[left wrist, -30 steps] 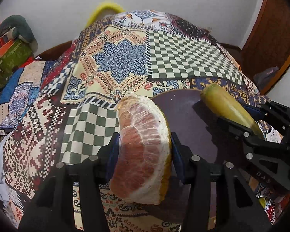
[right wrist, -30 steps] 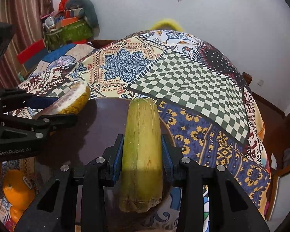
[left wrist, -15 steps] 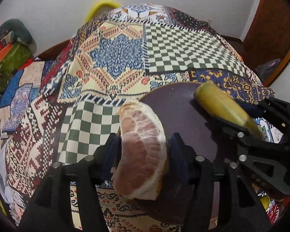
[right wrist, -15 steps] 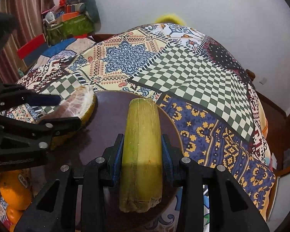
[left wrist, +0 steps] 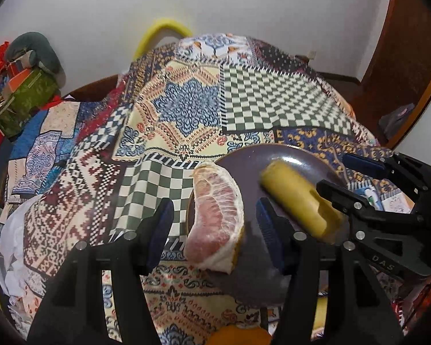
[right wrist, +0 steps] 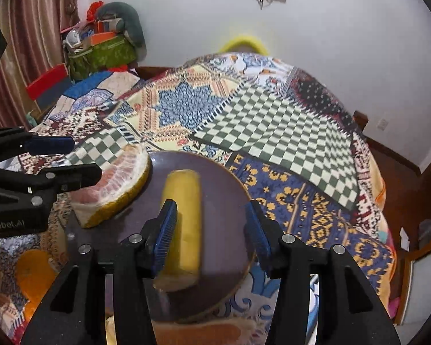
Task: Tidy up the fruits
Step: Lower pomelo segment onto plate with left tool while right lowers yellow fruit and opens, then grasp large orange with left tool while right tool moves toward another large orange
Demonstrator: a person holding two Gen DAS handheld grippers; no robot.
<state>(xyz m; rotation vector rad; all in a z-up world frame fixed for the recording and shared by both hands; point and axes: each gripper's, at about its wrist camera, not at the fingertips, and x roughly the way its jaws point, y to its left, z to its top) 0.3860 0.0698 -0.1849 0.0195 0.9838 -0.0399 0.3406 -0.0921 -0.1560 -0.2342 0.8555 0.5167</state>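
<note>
A peeled pomelo wedge (left wrist: 215, 218) lies on the left rim of a dark purple plate (left wrist: 287, 155). My left gripper (left wrist: 214, 210) stands open around it, with both blue pads clear of the fruit. A yellow-green cylindrical fruit piece (right wrist: 184, 210) rests lengthwise on the plate (right wrist: 224, 189). Around it my right gripper (right wrist: 211, 210) has its jaws opening; the right pad is well off the piece and the left pad is close beside it. The right wrist view shows the wedge (right wrist: 115, 189) next to the left gripper (right wrist: 69, 158). The left wrist view shows the yellow piece (left wrist: 296, 198).
The plate sits on a patchwork cloth (left wrist: 186, 109) over a round table. Oranges (right wrist: 31, 267) lie at the near left of the plate, and one orange (left wrist: 238, 336) is at the bottom edge. A green box with clutter (right wrist: 106, 51) stands at the back left.
Both grippers opened and let go of their fruit. The wedge and the yellow piece now lie on the plate. Both grippers drew back and up a little.
</note>
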